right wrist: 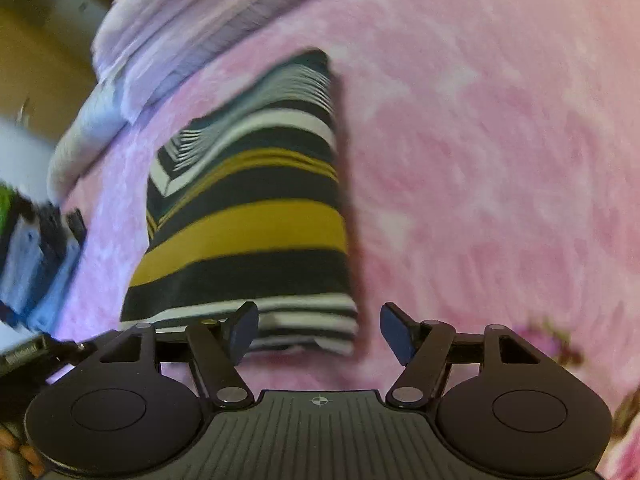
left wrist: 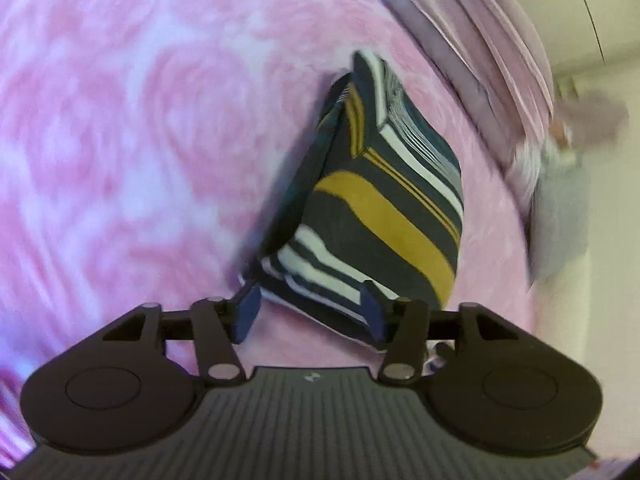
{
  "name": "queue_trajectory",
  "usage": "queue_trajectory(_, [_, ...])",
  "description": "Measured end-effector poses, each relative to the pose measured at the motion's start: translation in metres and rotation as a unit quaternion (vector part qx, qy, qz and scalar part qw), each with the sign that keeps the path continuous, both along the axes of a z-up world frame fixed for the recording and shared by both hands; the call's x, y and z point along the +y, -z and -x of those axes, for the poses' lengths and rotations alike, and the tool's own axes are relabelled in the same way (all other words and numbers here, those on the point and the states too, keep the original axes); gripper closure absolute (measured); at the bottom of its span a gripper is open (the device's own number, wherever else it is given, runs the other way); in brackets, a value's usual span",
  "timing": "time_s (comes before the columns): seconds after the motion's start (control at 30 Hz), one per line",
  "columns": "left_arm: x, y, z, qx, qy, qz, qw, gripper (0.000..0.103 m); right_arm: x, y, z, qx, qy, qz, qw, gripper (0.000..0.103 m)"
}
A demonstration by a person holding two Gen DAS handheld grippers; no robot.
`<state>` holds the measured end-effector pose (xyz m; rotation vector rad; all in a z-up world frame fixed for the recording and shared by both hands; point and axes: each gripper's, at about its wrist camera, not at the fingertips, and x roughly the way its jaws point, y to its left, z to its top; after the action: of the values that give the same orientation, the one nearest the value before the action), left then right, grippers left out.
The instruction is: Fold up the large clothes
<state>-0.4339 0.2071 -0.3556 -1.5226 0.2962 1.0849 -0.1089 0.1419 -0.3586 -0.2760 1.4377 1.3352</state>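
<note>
A folded garment (left wrist: pixel 384 208) with dark navy, white and mustard stripes lies on a pink patterned blanket (left wrist: pixel 120 140). My left gripper (left wrist: pixel 312 314) is open, and the garment's near end sits between its blue fingertips (left wrist: pixel 250 312). The garment's left edge looks slightly raised off the blanket. In the right wrist view the same garment (right wrist: pixel 248 224) stretches away from me on the blanket (right wrist: pixel 500 160). My right gripper (right wrist: pixel 320 330) is open at the garment's near right corner, with its left fingertip (right wrist: pixel 244 330) over the striped edge and the right one over bare blanket. Both views are motion-blurred.
Pale lilac bedding (left wrist: pixel 480 40) is piled along the blanket's far edge, also visible as the lilac bedding (right wrist: pixel 180 20) in the right wrist view. A blurred blue and black object (right wrist: pixel 40 248) sits at that view's left edge. Cream wall (left wrist: pixel 580 20) lies beyond.
</note>
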Motion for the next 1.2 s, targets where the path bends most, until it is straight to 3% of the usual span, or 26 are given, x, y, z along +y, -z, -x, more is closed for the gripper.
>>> queue_trajectory(0.1, [-0.013, 0.021, -0.007, -0.052, -0.076, 0.011, 0.9957, 0.052, -0.003, 0.023, -0.020, 0.092, 0.064, 0.000, 0.994, 0.038])
queue_trajectory(0.2, [-0.024, 0.042, -0.013, -0.086, -0.152, 0.016, 0.9844, 0.052, 0.005, 0.046, -0.028, 0.159, 0.085, -0.003, 0.984, 0.038])
queue_trajectory(0.3, [-0.027, 0.062, -0.023, -0.090, -0.196, 0.014, 0.9764, 0.055, 0.018, 0.060, -0.025, 0.178, 0.064, -0.016, 0.982, 0.039])
queue_trajectory(0.33, [-0.027, 0.067, -0.026, -0.091, -0.206, 0.009, 0.9742, 0.060, 0.022, 0.062, -0.022, 0.178, 0.053, -0.021, 0.982, 0.044])
queue_trajectory(0.37, [-0.027, 0.070, -0.028, -0.094, -0.215, 0.000, 0.9720, 0.069, 0.025, 0.063, -0.021, 0.174, 0.042, -0.022, 0.984, 0.057])
queue_trajectory(0.4, [-0.026, 0.071, -0.029, -0.092, -0.221, -0.006, 0.9709, 0.076, 0.026, 0.064, -0.020, 0.176, 0.039, -0.023, 0.983, 0.066])
queue_trajectory(0.5, [-0.022, 0.062, -0.026, -0.077, -0.211, -0.028, 0.9740, 0.082, 0.015, 0.061, -0.019, 0.197, 0.057, -0.027, 0.978, 0.078])
queue_trajectory(0.6, [-0.019, 0.046, -0.009, -0.048, -0.184, -0.053, 0.9803, 0.083, -0.001, 0.052, 0.002, 0.213, 0.066, -0.017, 0.975, 0.080])
queue_trajectory(0.73, [0.002, 0.022, 0.033, 0.006, -0.164, -0.084, 0.9828, 0.084, -0.020, 0.046, 0.062, 0.253, 0.056, 0.006, 0.966, 0.081])
queue_trajectory(0.83, [0.021, 0.017, 0.058, 0.039, -0.114, -0.089, 0.9886, 0.083, -0.014, 0.049, 0.096, 0.257, 0.039, 0.039, 0.965, 0.070])
queue_trajectory(0.9, [0.027, 0.021, 0.066, 0.034, -0.084, -0.072, 0.9933, 0.074, -0.003, 0.049, 0.093, 0.238, 0.010, 0.057, 0.970, 0.050])
queue_trajectory(0.93, [0.026, 0.023, 0.067, 0.034, -0.079, -0.064, 0.9942, 0.073, 0.004, 0.046, 0.087, 0.223, -0.011, 0.065, 0.973, 0.046])
queue_trajectory(1.07, [0.004, 0.019, 0.063, 0.028, -0.082, -0.066, 0.9941, 0.066, 0.028, 0.023, 0.021, 0.148, -0.045, 0.042, 0.987, 0.035])
queue_trajectory(1.17, [-0.027, 0.026, 0.061, -0.015, -0.132, -0.037, 0.9904, 0.051, 0.049, 0.009, -0.036, 0.110, -0.021, 0.020, 0.994, 0.028])
queue_trajectory(1.2, [-0.036, 0.030, 0.058, -0.034, -0.149, -0.027, 0.9880, 0.051, 0.058, 0.011, -0.053, 0.110, -0.010, 0.017, 0.994, 0.026])
